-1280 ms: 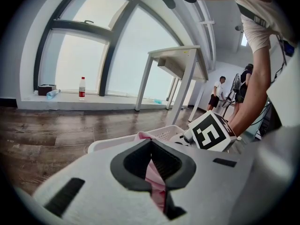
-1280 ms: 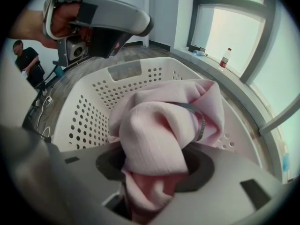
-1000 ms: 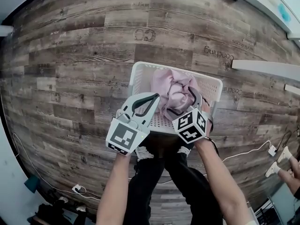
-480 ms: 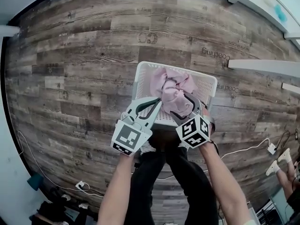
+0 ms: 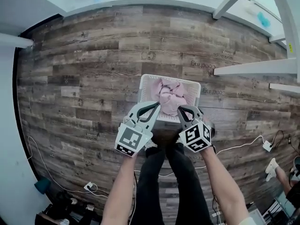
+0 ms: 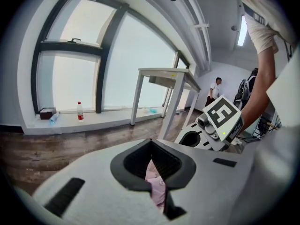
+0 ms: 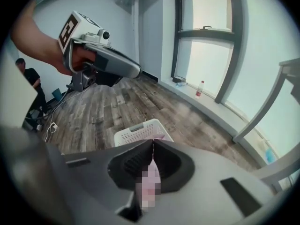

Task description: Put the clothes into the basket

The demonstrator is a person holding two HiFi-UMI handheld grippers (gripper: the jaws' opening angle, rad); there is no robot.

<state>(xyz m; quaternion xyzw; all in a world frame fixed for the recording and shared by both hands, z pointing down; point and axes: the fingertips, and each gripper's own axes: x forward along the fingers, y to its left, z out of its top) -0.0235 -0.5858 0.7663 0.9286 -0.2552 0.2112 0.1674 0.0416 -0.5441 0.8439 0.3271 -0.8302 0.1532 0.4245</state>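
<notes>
Though left gripper [image 5: 157, 105] and right gripper [image 5: 180, 108] closed empty, clothes [image 5: 171, 91] in basket [image 5: 143, 89] partly hidden behind them.

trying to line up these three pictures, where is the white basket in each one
Head view: basket at the centre of the picture, standing on the floor, pink clothes inside.
Left gripper view: the basket is not in it.
Right gripper view: basket low and left of centre, on the floor.
Shared landmark: the wood plank floor, seen in all three views.
</notes>
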